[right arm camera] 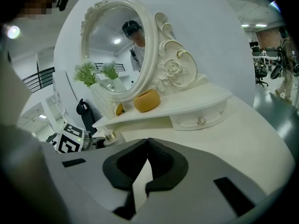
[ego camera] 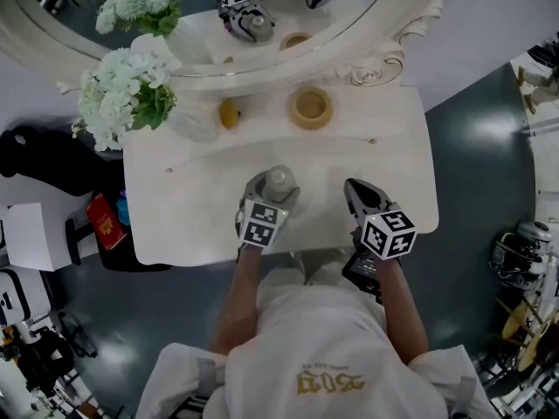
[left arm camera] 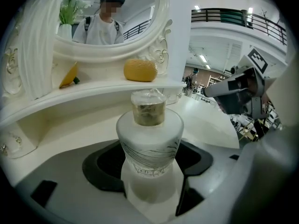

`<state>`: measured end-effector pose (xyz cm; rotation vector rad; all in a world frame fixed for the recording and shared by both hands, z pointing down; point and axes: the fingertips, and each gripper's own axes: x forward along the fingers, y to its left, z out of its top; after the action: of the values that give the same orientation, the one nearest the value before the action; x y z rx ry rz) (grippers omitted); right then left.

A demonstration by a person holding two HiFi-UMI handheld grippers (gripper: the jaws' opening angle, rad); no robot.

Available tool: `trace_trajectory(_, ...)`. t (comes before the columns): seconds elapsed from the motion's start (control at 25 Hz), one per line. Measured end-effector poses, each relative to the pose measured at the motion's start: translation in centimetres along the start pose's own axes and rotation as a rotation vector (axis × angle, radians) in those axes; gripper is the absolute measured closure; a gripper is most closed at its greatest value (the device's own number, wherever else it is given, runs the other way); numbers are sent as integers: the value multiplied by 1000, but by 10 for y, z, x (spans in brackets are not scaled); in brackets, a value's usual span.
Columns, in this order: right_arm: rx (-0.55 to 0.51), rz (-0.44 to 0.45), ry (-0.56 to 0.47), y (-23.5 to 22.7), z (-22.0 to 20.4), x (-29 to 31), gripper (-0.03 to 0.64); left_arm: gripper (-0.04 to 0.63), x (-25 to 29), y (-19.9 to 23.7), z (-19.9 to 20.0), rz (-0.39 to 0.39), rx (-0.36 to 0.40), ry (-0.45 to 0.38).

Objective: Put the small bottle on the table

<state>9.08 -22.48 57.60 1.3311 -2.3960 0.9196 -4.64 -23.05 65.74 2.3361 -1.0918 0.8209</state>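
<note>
Frosted white glass small bottle (ego camera: 278, 180), upright: we log it clamped in the left gripper (ego camera: 273, 190), above the front edge of the white table (ego camera: 188, 212). The right gripper (ego camera: 356, 190), closed and empty, sits just beside.

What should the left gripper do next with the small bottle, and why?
Probably ease the small bottle straight down until it rests on the table. The left gripper clasps it upright over bare tabletop, and whether its base touches yet is unclear.
</note>
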Motion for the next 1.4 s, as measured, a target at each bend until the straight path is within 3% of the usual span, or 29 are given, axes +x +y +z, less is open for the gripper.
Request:
trace_trajectory(0.44, 42, 18, -4, 0, 1, 8, 604, 253, 6, 1, 1, 5, 17, -10)
trace_trajectory(0.8, 41, 24, 10, -2, -4, 11, 604, 253, 11, -3, -6, 49, 150, 41)
trace_trajectory(1.16, 30, 19, 1, -2, -3, 6, 604, 253, 11, -2, -5, 55, 138, 23)
trace_trajectory(1.4, -18, 10, 1, 2, -5, -3, 604, 233, 9, -1, -15, 44, 61, 26)
